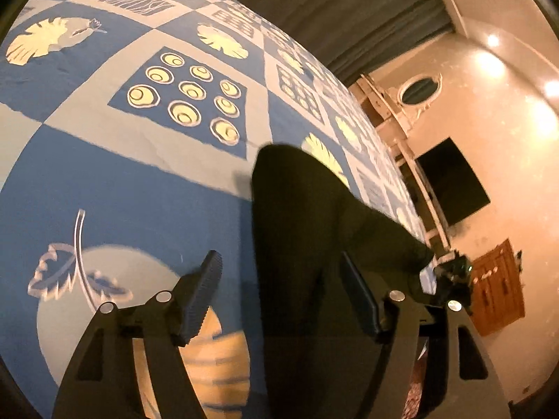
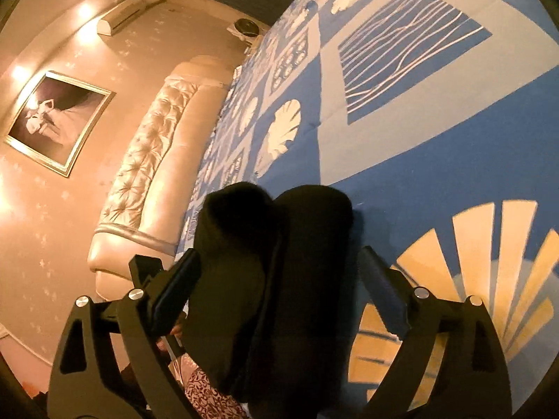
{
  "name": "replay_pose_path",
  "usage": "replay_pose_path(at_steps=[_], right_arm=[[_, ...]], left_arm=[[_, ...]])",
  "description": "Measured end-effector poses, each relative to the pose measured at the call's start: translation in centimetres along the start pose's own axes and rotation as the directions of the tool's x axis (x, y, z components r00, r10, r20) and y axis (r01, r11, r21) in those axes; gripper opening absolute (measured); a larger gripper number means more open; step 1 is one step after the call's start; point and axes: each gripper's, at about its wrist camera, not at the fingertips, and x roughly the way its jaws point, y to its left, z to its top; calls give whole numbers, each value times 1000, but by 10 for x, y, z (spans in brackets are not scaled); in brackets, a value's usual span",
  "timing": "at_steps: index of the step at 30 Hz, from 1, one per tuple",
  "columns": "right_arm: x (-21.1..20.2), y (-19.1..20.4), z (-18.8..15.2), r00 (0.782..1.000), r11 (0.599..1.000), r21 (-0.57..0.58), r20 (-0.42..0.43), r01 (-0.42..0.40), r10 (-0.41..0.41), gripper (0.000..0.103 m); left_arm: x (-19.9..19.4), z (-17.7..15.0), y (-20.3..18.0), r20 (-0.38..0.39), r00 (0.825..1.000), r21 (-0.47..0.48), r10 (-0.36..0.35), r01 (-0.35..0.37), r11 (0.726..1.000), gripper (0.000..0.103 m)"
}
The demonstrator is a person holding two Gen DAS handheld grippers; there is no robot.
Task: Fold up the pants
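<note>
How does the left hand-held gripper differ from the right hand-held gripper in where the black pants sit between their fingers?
1. The left hand-held gripper has the black pants toward its right finger; the right hand-held gripper has them across most of its gap.
2. The left view shows one dark mass; the right view shows two rounded lobes.

Shared: both are open above the blue patterned bedspread.

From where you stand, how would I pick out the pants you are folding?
Look at the big bed with the blue patterned bedspread. Near its edge, between the two black grippers, lie the pants. They are the only plain black cloth there, dark and unpatterned against the blue and cream leaf prints.
</note>
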Motion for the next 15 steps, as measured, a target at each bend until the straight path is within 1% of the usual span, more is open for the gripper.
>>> replay_pose_path(at_steps=[4,5,8,9,11,12,13,14,15], right_arm=[[15,6,12,1000,1000,-9,1,-8,8,92],[19,6,16,1000,1000,1,4,-3,3,94],[26,4,24,1000,1000,19,5,7,-7,95],[26,3,25,1000,1000,24,5,0,0,95],[24,-2,27,1000,998,54,11,-12,12,95],[22,-3,28,1000,998,68,20,-14,13,95],[18,-4,27,1000,997,78,28,-10,8,95],[16,-5,26,999,996,90,38,5,-9,95],[14,-5,25,999,996,93,48,0,-5,95]], left_arm=[[22,16,3,-18,1000,-34,-7,6,999,69],[26,18,3,-20,1000,-32,-9,8,999,69],[42,28,-4,-46,999,-6,-6,6,1000,69],[50,31,-8,-61,998,4,-10,10,1000,69],[59,34,-14,-76,997,25,4,-2,1000,69],[64,36,-16,-85,996,35,9,-6,999,71],[66,37,-16,-91,996,36,7,-4,999,73],[67,38,-16,-93,996,33,5,-2,999,73],[69,39,-14,-97,995,24,-2,4,1000,73]])
